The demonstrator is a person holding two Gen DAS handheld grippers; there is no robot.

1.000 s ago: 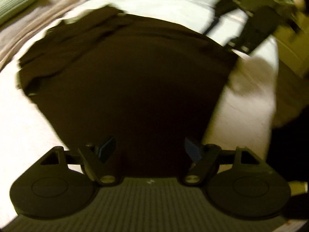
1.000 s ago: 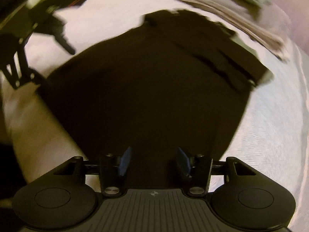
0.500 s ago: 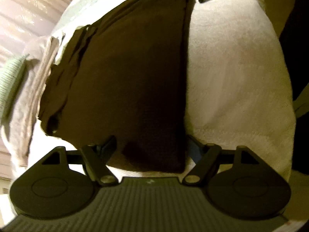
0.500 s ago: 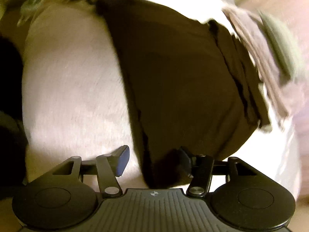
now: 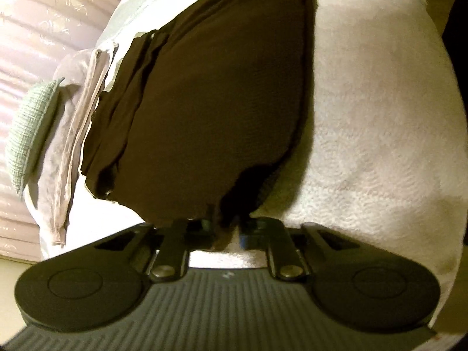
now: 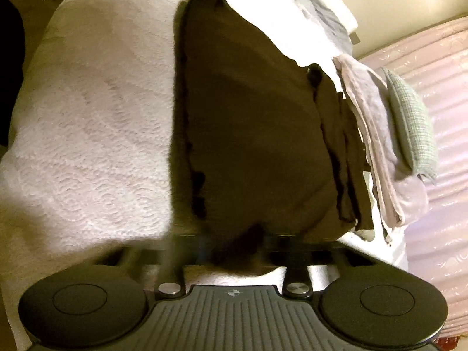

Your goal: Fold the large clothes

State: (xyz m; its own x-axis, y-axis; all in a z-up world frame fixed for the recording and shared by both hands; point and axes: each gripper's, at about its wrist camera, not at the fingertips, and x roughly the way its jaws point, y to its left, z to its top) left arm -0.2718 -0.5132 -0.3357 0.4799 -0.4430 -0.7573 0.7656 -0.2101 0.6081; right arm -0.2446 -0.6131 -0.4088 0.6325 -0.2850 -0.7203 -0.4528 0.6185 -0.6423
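While a white textured blanket (image 5: 380,122) is covering the bed, with folded pale linen (image 5: 76,146) and a green checked cushion (image 5: 29,125) lying at its far side, the dark brown garment (image 5: 222,93) is lying flat across it. The left gripper (image 5: 228,228) has just been closing and is pinching one corner; the right gripper (image 6: 237,248), also closing, is clamping another.

Garment (image 5: 222,93) on bedspread (image 5: 380,134), pillow (image 5: 29,128) beyond folded cloth (image 5: 79,146)
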